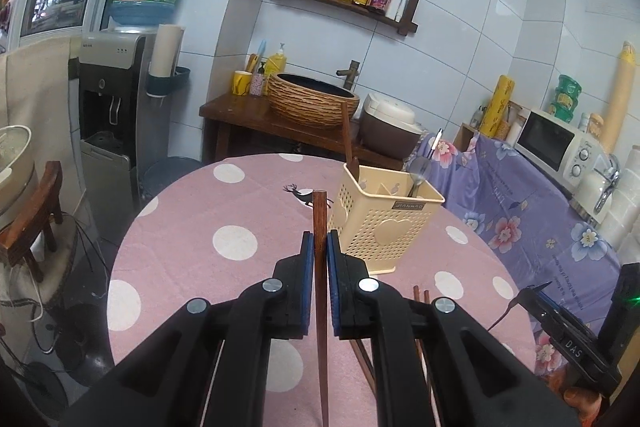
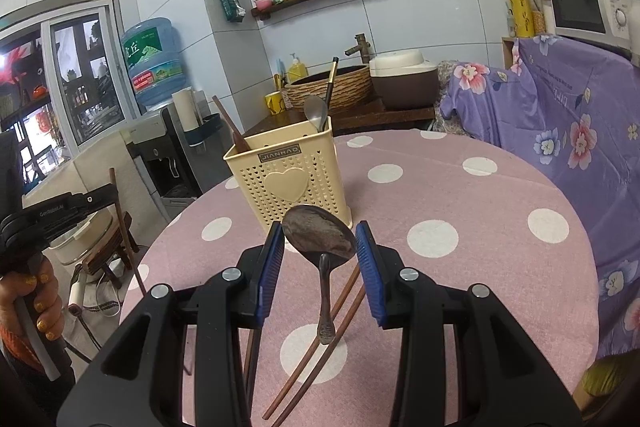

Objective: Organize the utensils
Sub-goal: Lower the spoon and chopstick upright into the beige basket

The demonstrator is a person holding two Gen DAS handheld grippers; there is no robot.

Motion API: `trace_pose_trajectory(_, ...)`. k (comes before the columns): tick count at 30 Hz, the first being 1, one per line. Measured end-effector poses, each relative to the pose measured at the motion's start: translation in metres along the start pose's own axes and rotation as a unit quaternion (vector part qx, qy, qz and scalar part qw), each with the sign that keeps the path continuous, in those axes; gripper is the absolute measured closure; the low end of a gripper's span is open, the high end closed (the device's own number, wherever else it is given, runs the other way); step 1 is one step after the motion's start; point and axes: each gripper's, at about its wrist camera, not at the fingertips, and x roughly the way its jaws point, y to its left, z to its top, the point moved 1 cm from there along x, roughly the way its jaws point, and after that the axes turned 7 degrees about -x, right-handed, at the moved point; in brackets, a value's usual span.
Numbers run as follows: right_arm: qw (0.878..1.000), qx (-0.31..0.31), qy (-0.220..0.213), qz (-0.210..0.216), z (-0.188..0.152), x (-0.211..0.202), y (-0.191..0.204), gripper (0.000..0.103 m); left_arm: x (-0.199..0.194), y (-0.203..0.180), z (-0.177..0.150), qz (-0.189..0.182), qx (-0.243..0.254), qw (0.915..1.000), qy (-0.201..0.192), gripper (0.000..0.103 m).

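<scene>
Two chopsticks [image 2: 316,359] on table, one spoon [image 2: 320,239] held.

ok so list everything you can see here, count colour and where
utensil holder: one, cream, upright on the table
table: one, round, pink cloth with white dots
spoon: one, dark metal, between the right gripper's pads
chopstick: one, brown, clamped upright in the left gripper
loose chopsticks: at least two, brown, lying on the table
spoon in holder: one, silver, right compartment
microwave: one, white, right counter
water bottle: one, blue, on the dispenser
left gripper: black, blue pads, shut
right gripper: black, blue pads, shut on the spoon's bowl
</scene>
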Motion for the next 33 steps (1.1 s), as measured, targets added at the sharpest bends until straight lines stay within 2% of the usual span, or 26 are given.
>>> trace_pose_trajectory(3,1.0,-0.004,-0.003,0.01,0.011,0.003,0.002,0.065,-0.006,-0.004,0.009,-0.008,0.002,0.9999,-0.014,0.095)
trace_pose_trajectory(7,0.999,-0.021,-0.027,0.013,0.041,0.008,0.007,0.065,-0.01,-0.019,0.041,-0.036,0.004,0.9985,-0.041,0.095)
trace_pose_trajectory(11,0.997,-0.04,-0.058,0.017,0.099,0.022,0.016,0.065,-0.013,-0.046,0.09,-0.054,0.011,0.9946,-0.088,0.095)
trace_pose_trajectory(13,0.996,-0.038,-0.075,0.019,0.128,0.03,0.018,0.065,-0.01,-0.062,0.12,-0.054,0.014,0.9907,-0.124,0.095)
trace_pose_trajectory(16,0.995,-0.04,-0.096,0.01,0.166,0.045,0.023,0.065,0.004,-0.077,0.149,-0.064,0.003,0.9881,-0.14,0.095)
trace_pose_trajectory(19,0.993,-0.058,-0.105,-0.01,0.186,0.069,0.03,0.065,0.03,-0.09,0.162,-0.054,0.007,0.9875,-0.148,0.095)
trace_pose_trajectory(22,0.992,-0.072,-0.097,-0.02,0.185,0.093,0.033,0.065,0.055,-0.091,0.158,-0.044,0.012,0.9878,-0.149,0.095)
trace_pose_trajectory(25,0.993,-0.082,-0.082,-0.03,0.169,0.117,0.032,0.065,0.078,-0.087,0.141,-0.032,0.022,0.9886,-0.146,0.095)
trace_pose_trajectory(33,0.996,-0.074,-0.023,-0.035,0.109,0.156,0.018,0.065,0.114,-0.067,0.081,-0.017,0.027,0.9953,-0.091,0.095)
